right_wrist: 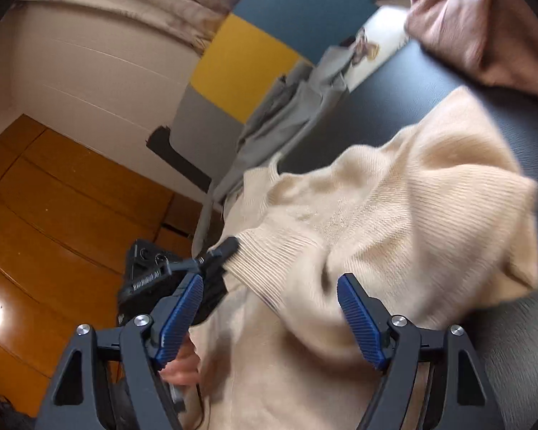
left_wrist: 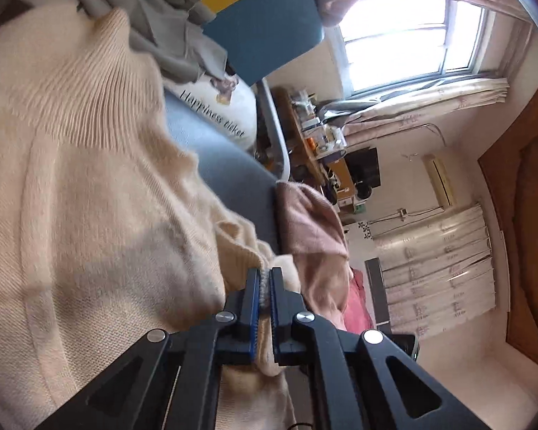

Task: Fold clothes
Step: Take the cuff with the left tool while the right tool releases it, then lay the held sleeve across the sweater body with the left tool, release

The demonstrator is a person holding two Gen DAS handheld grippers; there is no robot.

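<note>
In the left wrist view, the left hand-held gripper (left_wrist: 265, 276) sits at the lower centre of the frame, its two black fingers with blue pads pressed together on a ribbed edge of a cream knit sweater (left_wrist: 89, 186). The sweater fills the left half of this frame, draped over a grey-blue bed surface (left_wrist: 226, 165). Just right of the pinched edge lies a dusty-pink garment (left_wrist: 312, 222). A grey garment (left_wrist: 168, 36) lies crumpled at the top left, near a white pillow printed with the words "Happiness ticket" (left_wrist: 222, 114). A bright window (left_wrist: 409, 39) shows at the upper right.

In the right wrist view, the right hand-held gripper (right_wrist: 269, 286) is at the bottom centre, its blue-padded fingers spread wide apart and holding nothing. The sweater (right_wrist: 394, 215) lies bunched between and beyond them, filling the centre and right. The left hand-held gripper (right_wrist: 222, 247) appears at centre left, clamped on the sweater's ribbed hem.
</note>
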